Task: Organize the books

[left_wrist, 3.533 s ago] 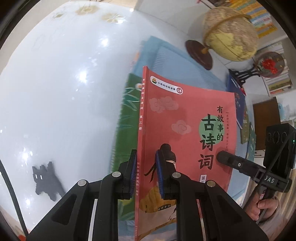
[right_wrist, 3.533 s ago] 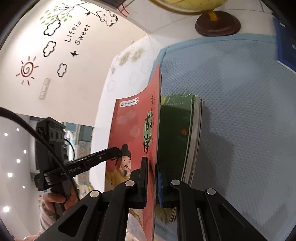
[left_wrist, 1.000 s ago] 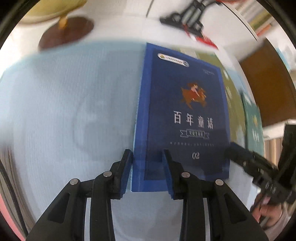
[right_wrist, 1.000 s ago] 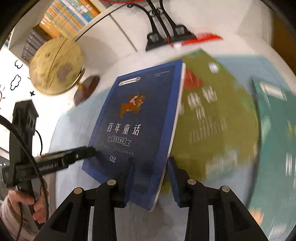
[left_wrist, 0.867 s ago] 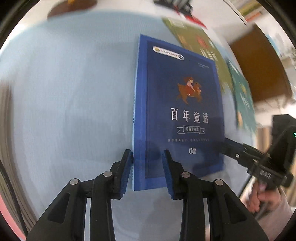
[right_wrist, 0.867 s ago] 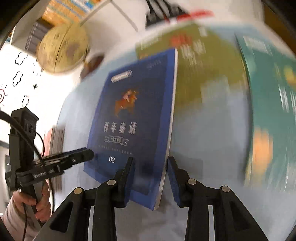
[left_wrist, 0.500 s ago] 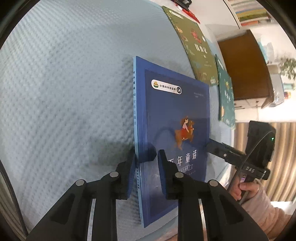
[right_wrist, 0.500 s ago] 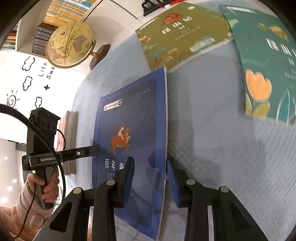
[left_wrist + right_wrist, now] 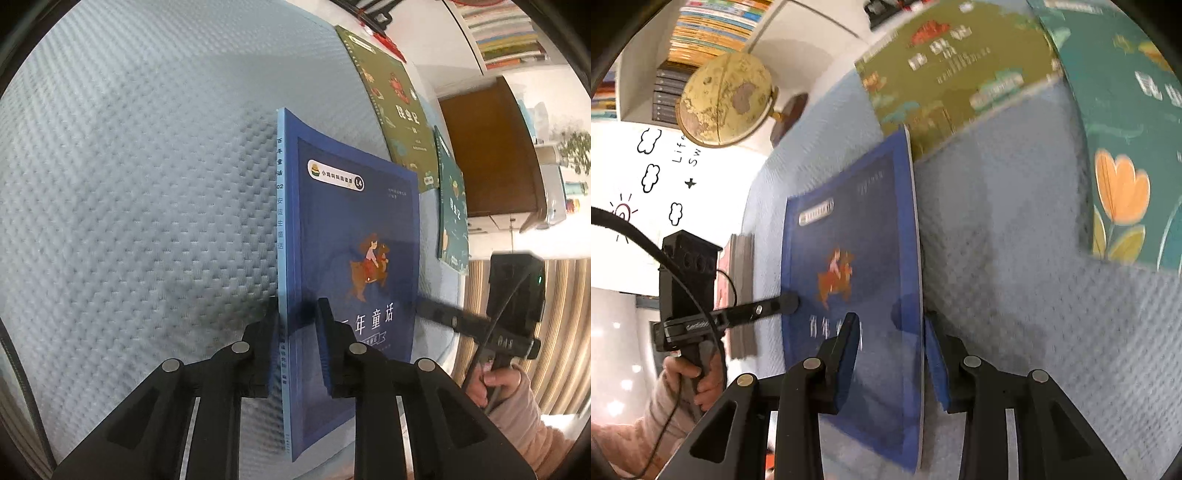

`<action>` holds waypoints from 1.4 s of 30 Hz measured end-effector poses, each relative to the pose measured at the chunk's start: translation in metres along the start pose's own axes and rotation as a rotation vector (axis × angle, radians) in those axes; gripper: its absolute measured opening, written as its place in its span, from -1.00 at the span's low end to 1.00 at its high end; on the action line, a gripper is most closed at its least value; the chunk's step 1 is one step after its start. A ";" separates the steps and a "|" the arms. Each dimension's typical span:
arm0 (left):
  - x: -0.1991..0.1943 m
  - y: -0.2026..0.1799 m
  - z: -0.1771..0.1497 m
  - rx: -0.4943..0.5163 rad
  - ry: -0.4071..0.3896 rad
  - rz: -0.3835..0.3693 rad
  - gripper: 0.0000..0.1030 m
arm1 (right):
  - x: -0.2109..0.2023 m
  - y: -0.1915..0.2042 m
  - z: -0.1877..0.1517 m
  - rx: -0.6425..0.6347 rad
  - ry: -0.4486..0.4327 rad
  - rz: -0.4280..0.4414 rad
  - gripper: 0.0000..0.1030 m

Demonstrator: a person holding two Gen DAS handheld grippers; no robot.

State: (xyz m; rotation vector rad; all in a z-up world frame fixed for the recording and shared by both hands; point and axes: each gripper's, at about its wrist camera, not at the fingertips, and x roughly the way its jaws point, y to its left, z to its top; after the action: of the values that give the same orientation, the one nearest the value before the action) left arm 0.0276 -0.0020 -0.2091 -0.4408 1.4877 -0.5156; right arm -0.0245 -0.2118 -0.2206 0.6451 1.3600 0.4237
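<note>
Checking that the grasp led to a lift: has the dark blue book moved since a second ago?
Yes. The dark blue book lay flat beside the olive green book; now its spine edge is tilted up off the blue mat, away from that book.

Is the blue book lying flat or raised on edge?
Raised: the blue book stands clear of the mat, its spine between the left gripper fingers.

The left tool [image 9: 297,325] clamps the spine edge of a dark blue paperback book [image 9: 354,258], lifted over a pale blue textured mat [image 9: 147,166]. The right tool [image 9: 436,314] meets the book's far edge. An olive-green book [image 9: 395,99] and a teal book [image 9: 452,206] lie flat beyond.
</note>
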 end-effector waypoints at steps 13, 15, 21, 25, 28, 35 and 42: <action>0.007 0.006 -0.004 -0.089 0.077 -0.043 -0.66 | 0.005 -0.009 0.003 0.005 0.086 0.059 -0.48; 0.009 -0.004 -0.003 -0.052 0.079 0.000 -0.64 | 0.008 -0.011 0.011 0.001 0.097 0.047 -0.69; 0.008 -0.003 -0.003 -0.080 0.065 0.009 -0.62 | 0.011 -0.015 0.020 -0.005 0.118 0.082 -0.75; 0.006 0.002 -0.006 -0.099 0.054 0.008 -0.62 | 0.014 -0.022 0.029 0.001 0.131 0.145 -0.75; 0.004 0.003 -0.008 -0.094 0.039 0.005 -0.62 | 0.020 -0.024 0.035 0.027 0.151 0.189 -0.76; -0.004 -0.010 -0.012 -0.133 0.005 0.112 -0.64 | 0.015 -0.014 0.026 0.007 0.089 0.155 -0.74; -0.026 -0.041 -0.016 -0.078 -0.020 0.123 -0.65 | -0.004 0.010 0.016 -0.068 0.071 0.120 -0.74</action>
State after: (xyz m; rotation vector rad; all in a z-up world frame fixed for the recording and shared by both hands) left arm 0.0090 -0.0199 -0.1656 -0.4107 1.5089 -0.3559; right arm -0.0083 -0.2096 -0.2095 0.6632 1.3726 0.5917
